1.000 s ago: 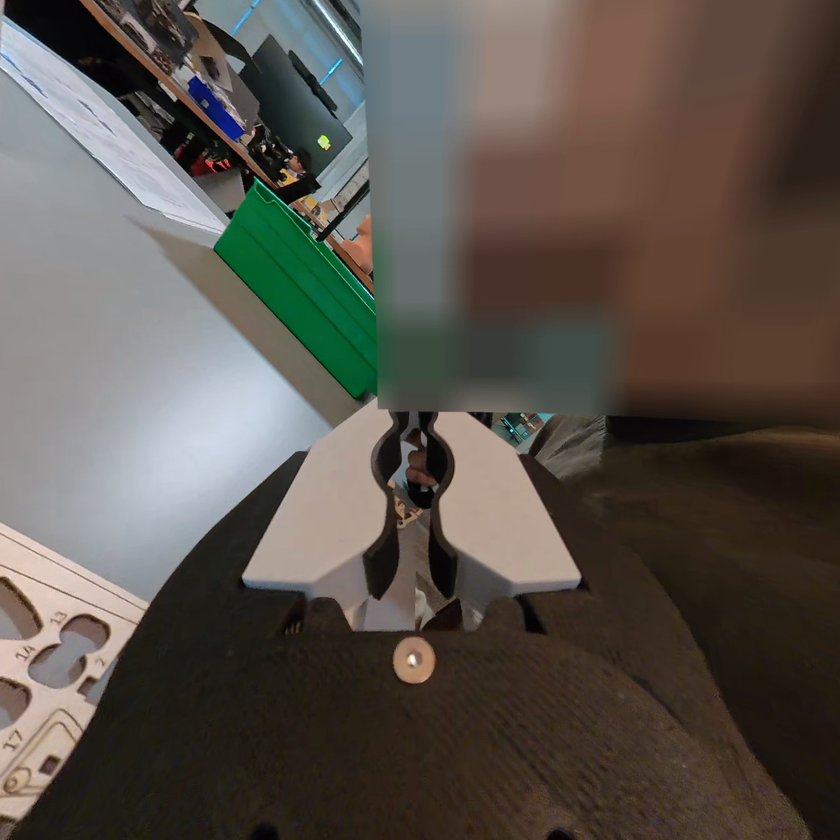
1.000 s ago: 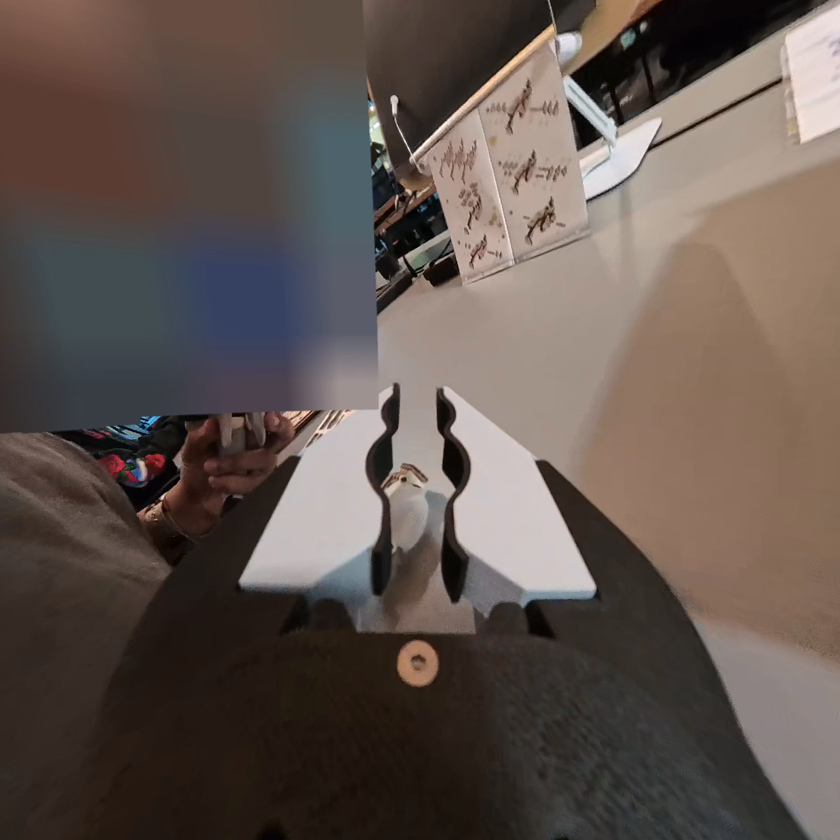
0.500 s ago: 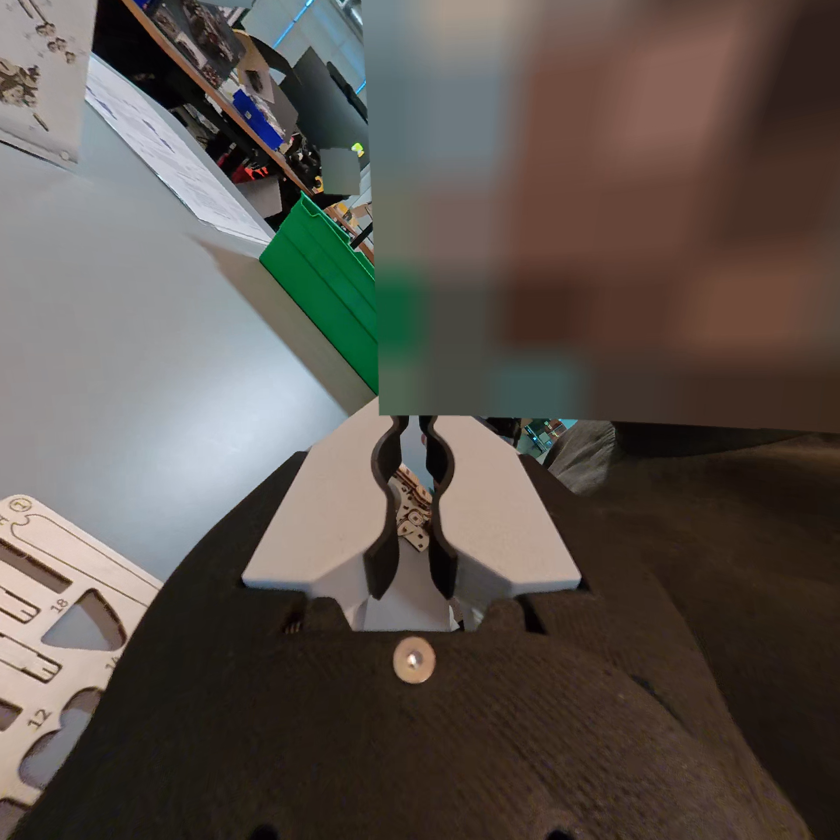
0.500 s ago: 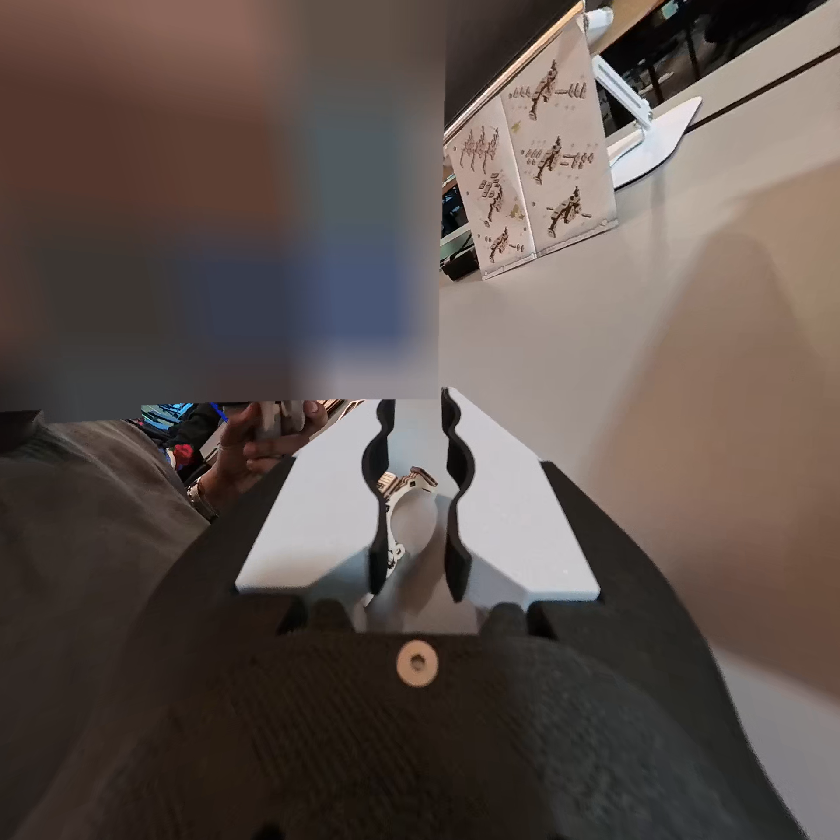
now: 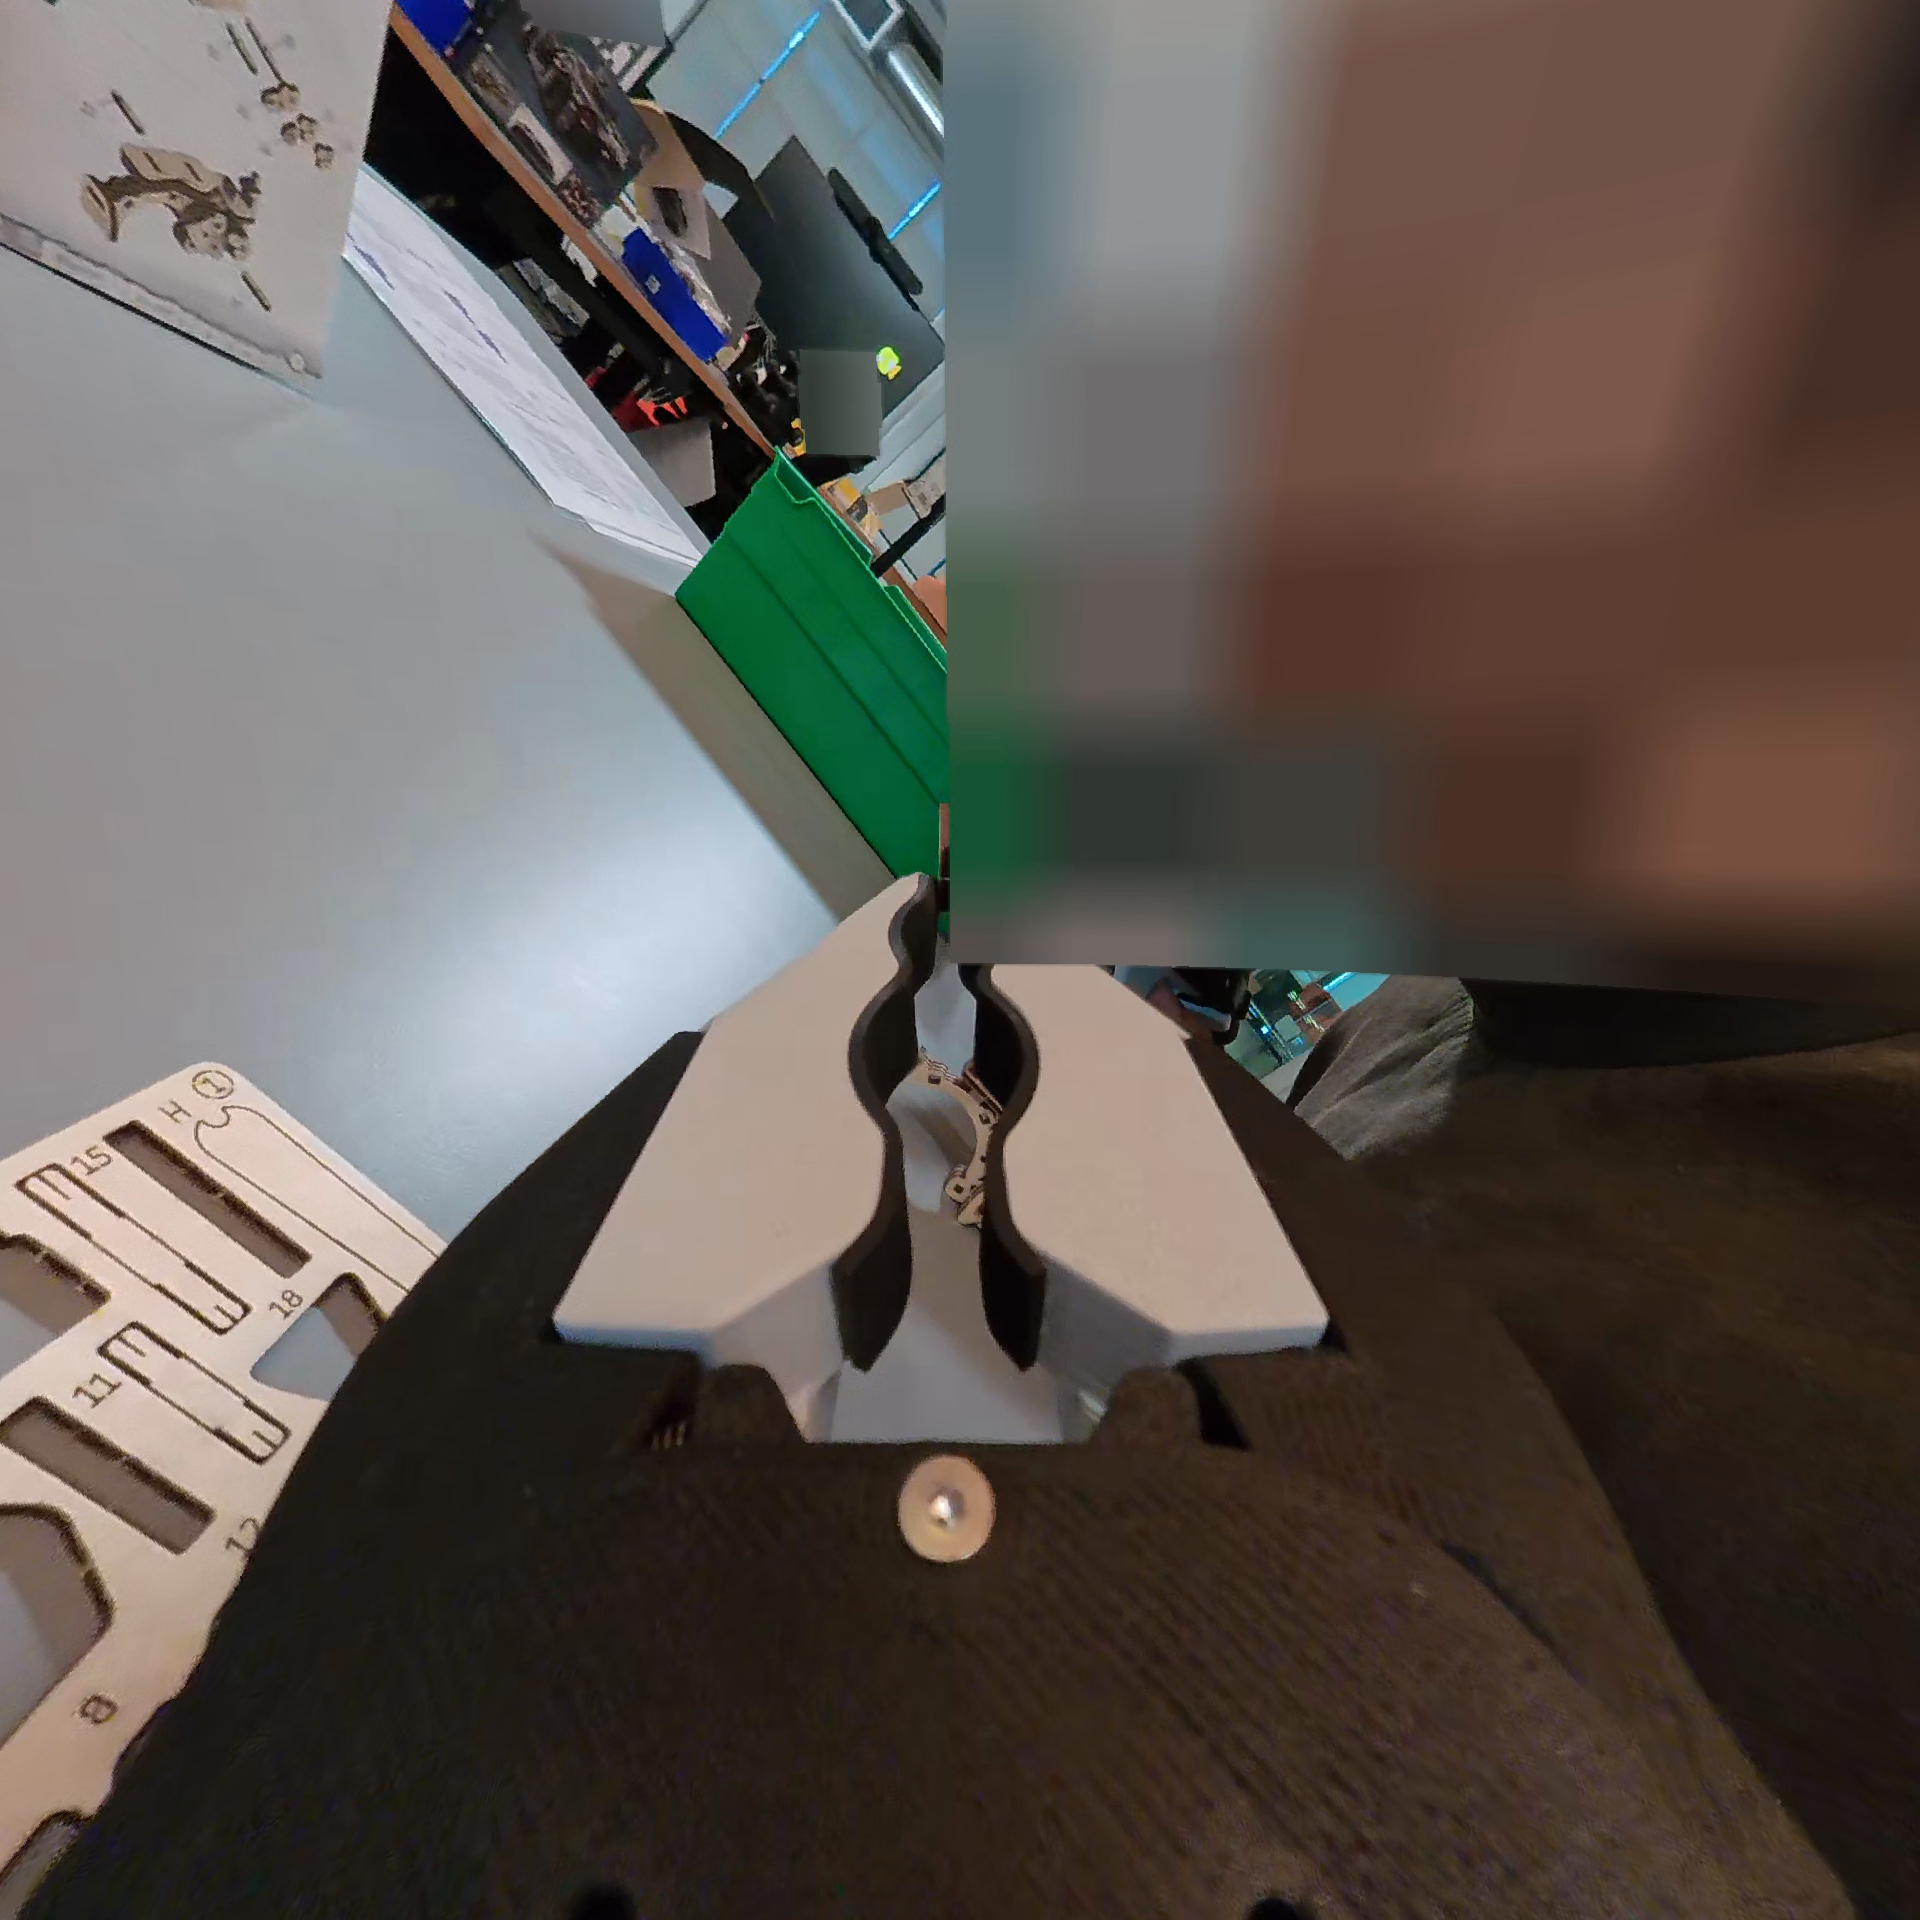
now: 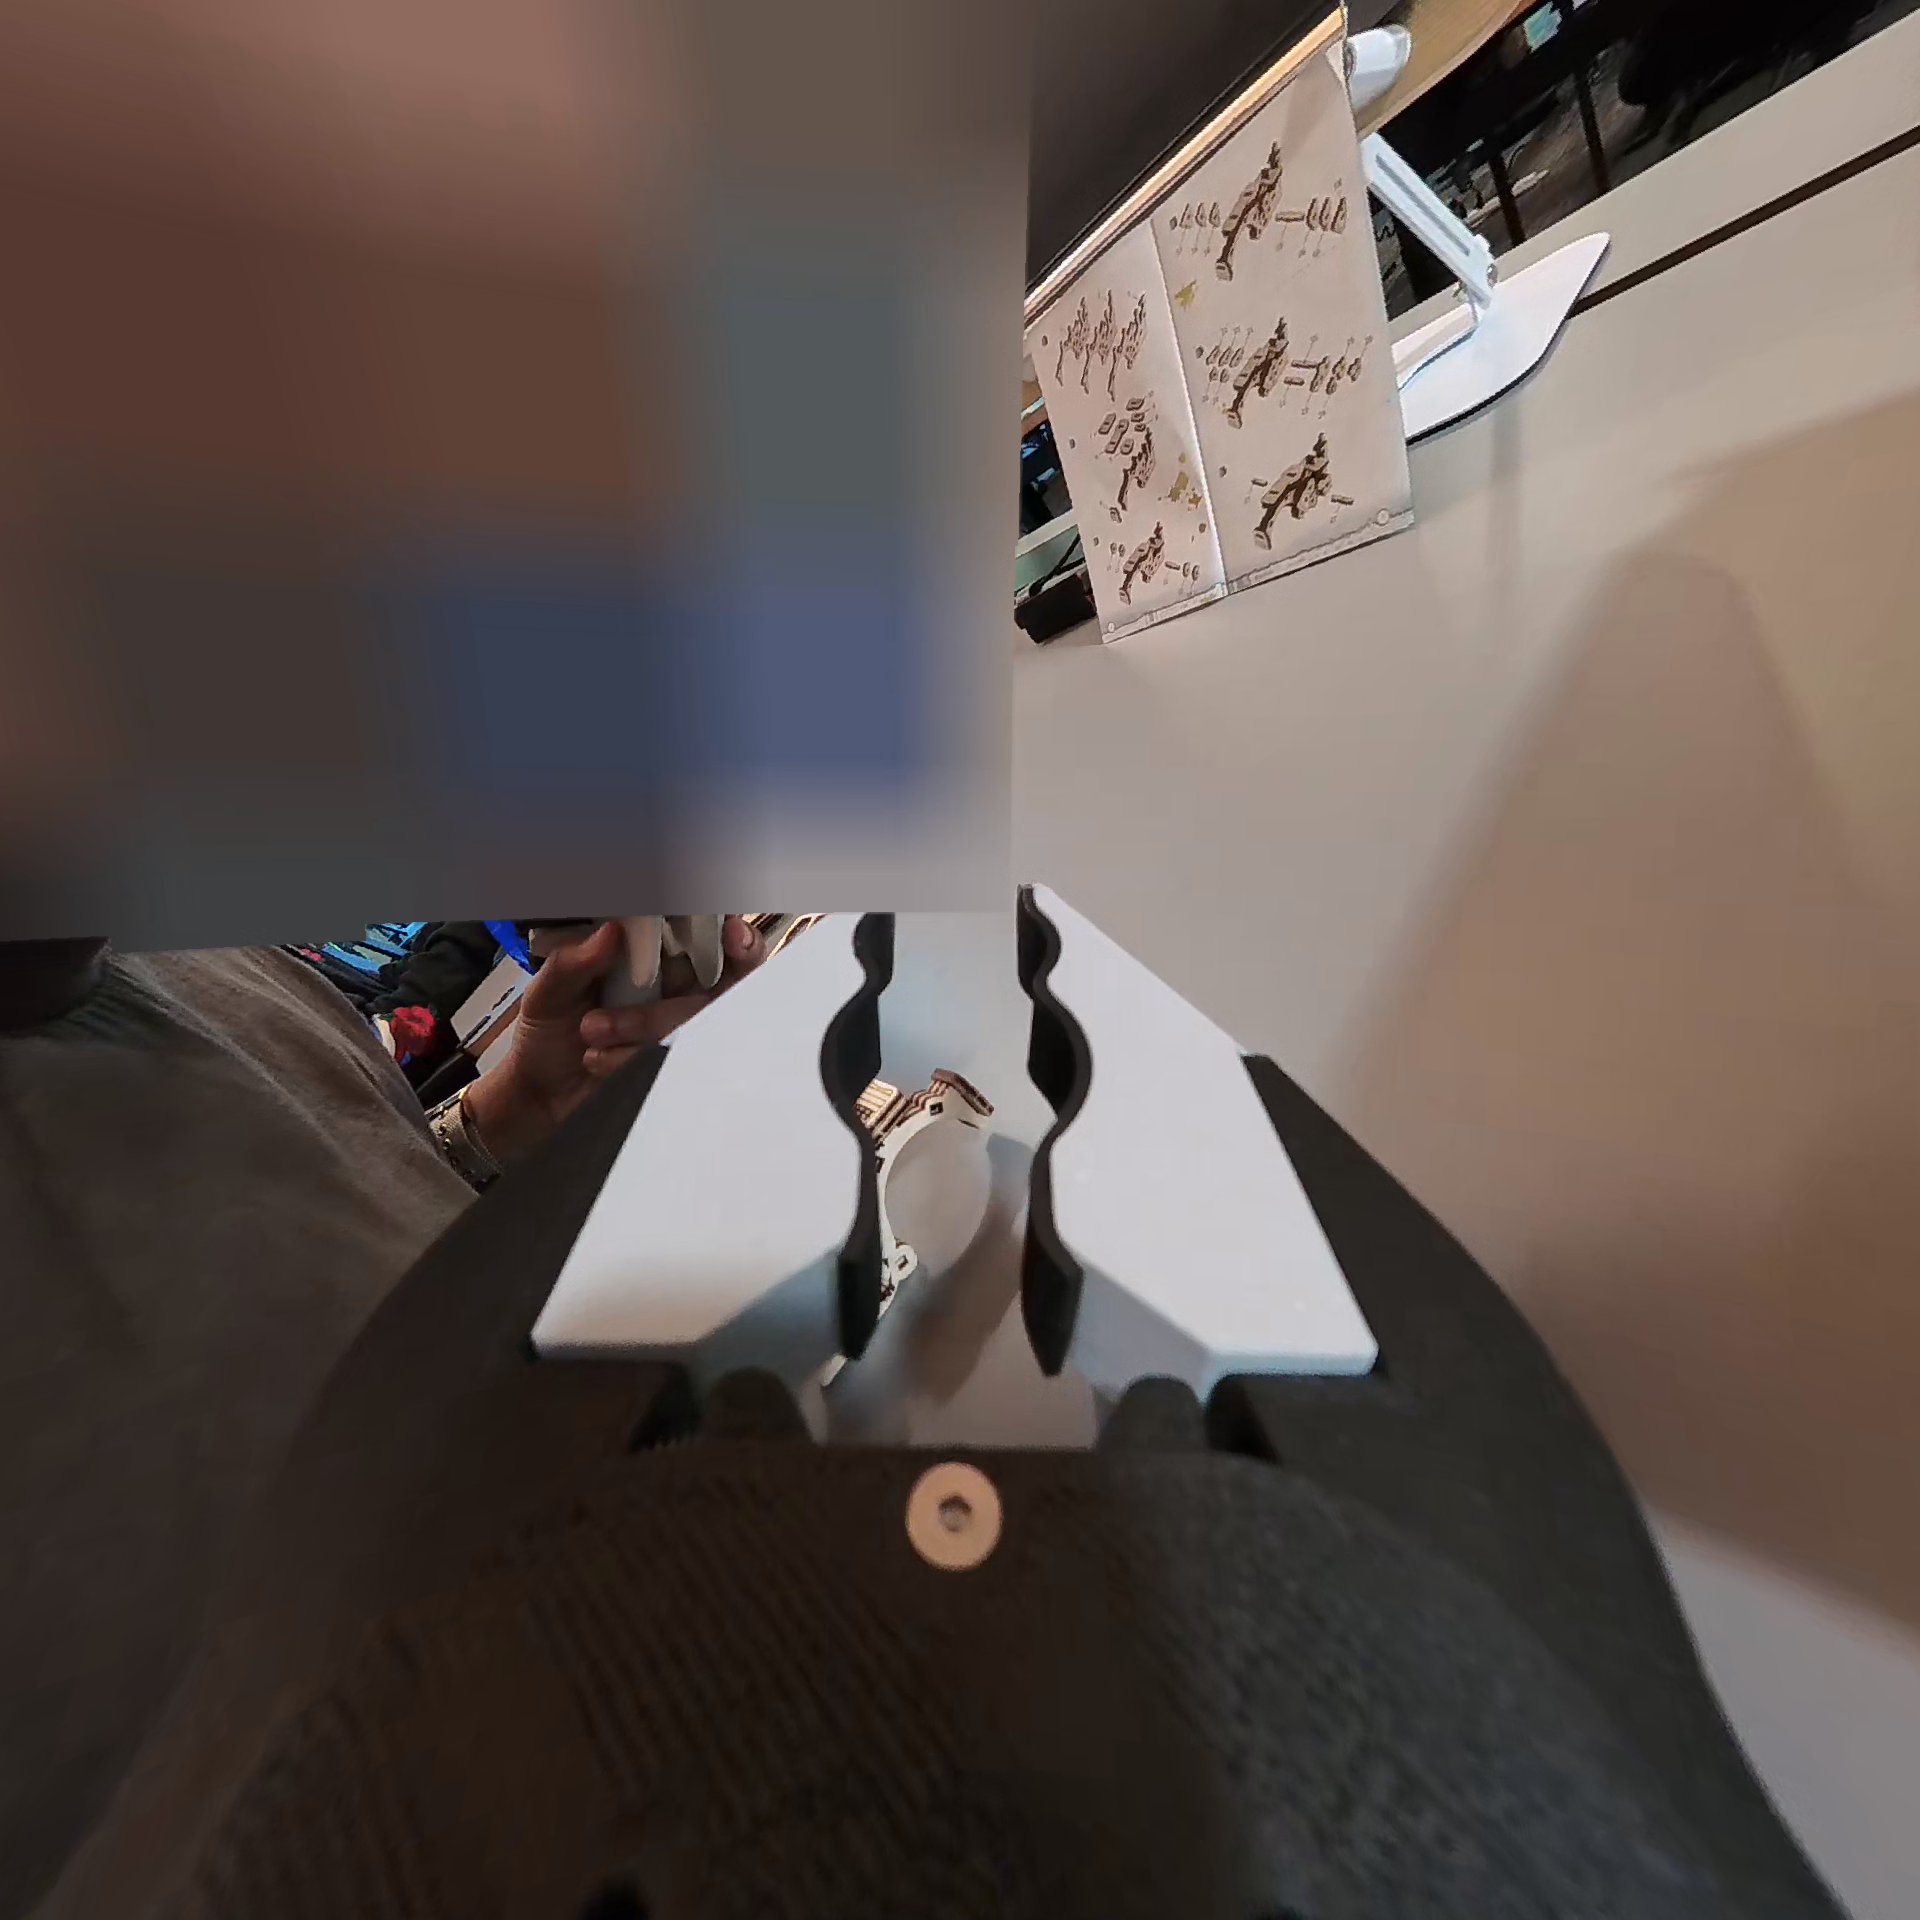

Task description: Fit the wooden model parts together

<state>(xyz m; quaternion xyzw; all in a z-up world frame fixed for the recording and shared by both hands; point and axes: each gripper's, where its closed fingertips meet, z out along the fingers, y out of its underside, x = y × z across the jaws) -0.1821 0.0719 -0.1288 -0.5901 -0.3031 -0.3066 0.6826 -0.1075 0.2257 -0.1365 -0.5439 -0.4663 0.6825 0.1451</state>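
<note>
Treating the wooden model part [image 6: 925, 1117] as light, thin and brittle, take hold across flat faces, never on small tabs. Visible through the finger gap in both wrist views. Right gripper [image 6: 951, 914]: jaws parted, nothing pinched. Left gripper [image 5: 951, 956]: jaws nearly together; cannot tell whether clamped.

We saw pale grey fingers [image 5: 727, 1174] lined with black wavy pads [image 5: 878, 1081] on a black textured body. The wooden part [image 6: 914, 1112] was light tan with dark burnt edges. The sheet [image 5: 135, 1299] was pale wood with dark-edged cutouts and numbers. The bins [image 5: 831, 665] were bright green, the table [image 5: 312, 727] light grey. The white leaflet [image 6: 1236, 395] carried brown drawings.
</note>
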